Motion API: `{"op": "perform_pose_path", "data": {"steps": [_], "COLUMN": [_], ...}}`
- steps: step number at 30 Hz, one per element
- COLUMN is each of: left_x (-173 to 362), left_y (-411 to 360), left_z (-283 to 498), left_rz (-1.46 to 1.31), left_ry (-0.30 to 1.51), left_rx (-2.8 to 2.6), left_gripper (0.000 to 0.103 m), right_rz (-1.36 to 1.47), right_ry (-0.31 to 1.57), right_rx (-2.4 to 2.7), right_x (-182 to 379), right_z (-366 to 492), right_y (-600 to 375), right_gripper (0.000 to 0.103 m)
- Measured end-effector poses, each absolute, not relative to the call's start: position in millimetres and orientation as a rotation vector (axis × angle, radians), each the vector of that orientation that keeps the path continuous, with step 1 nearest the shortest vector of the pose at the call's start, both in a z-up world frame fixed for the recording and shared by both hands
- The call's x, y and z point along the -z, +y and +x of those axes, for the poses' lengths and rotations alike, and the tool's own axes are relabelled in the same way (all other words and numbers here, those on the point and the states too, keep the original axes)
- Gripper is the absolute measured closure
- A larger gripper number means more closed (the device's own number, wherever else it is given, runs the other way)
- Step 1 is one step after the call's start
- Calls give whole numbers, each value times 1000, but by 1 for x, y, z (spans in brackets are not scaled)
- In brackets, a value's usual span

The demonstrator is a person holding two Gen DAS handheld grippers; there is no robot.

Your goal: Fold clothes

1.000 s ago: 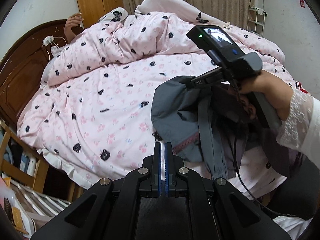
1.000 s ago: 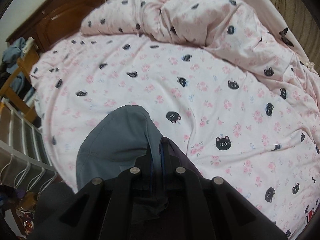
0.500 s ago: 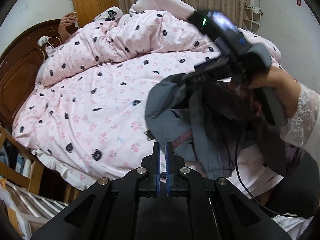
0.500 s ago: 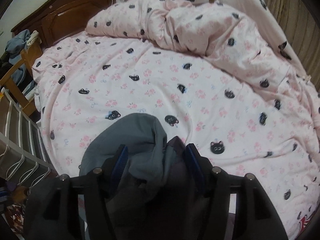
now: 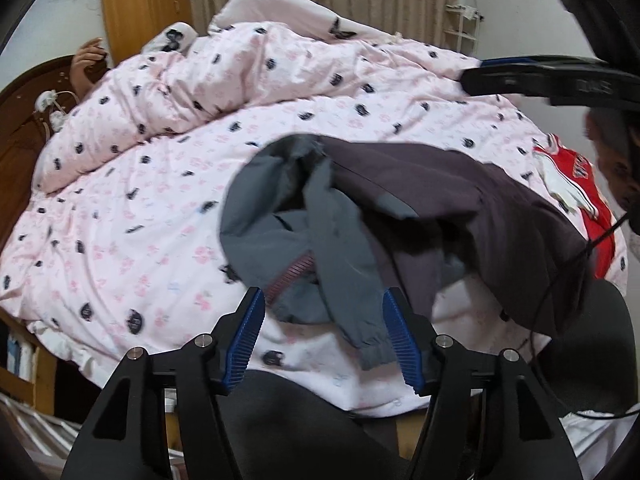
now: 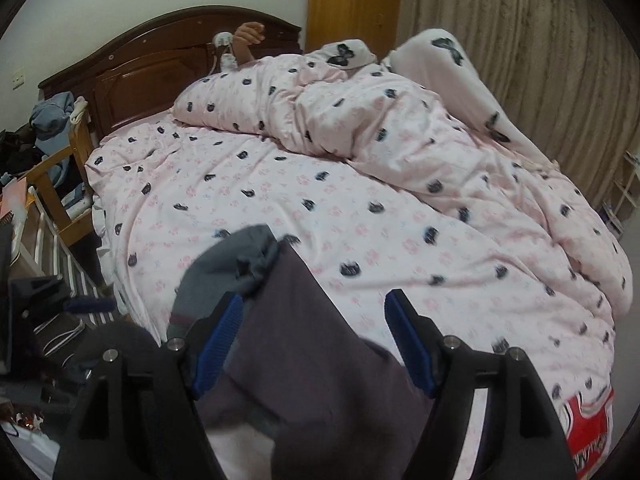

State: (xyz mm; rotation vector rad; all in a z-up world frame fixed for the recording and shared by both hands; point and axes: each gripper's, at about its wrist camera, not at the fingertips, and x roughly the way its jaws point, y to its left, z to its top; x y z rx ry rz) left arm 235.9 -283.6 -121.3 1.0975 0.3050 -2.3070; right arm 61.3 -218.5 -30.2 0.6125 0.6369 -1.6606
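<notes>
Left gripper [image 5: 323,330]: my jaws stand spread wide, nothing between the blue pads; a grey sleeve cuff of the jacket hangs in the gap, touching neither pad that I can see.
Right gripper [image 6: 314,338]: my jaws are spread too, empty, hovering over the dark fabric; in the left view only one finger of it shows, cut off at the top right edge.
Jacket [image 5: 400,216]: crumpled on the near edge of the bed, grey side and dark purple side mixed, a pink zipper showing; its lower part is hidden behind my fingers.
Duvet [image 6: 360,208]: pink with dark cat prints, blurred.
Red garment [image 5: 576,184]: beside the jacket, partly covered.
Hand [image 6: 248,36]: at the headboard [image 6: 140,68], the rest of the person hidden under bedding.
</notes>
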Motion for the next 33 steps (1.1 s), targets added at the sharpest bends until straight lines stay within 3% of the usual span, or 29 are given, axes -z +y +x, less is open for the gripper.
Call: {"op": "perform_pose_path", "data": {"steps": [12,25,30,31,33], "left_x": [160,192,201,202,200], "left_y": [-269,-279,-280,-281,-282], "left_z": [224,207,201,200,199], "left_rz": [1193,1247,1275,1279,1286], "left_ry": [366,514,546,548,557], "left_rx": [2338,2357,2346,2342,2342], "left_gripper": [46,49,74,95,99], "right_rz": [792,958,980,983,988], "right_ry": [620,594,584,583,583], "right_rx": [1800,1802,1811,1815,1822], "right_x": [73,118,121,122,123], "right_z": [28,32,31,30,30], "right_y": [-99,-55,-45,-43,-39], "right_gripper": [28,28,28,28,28]}}
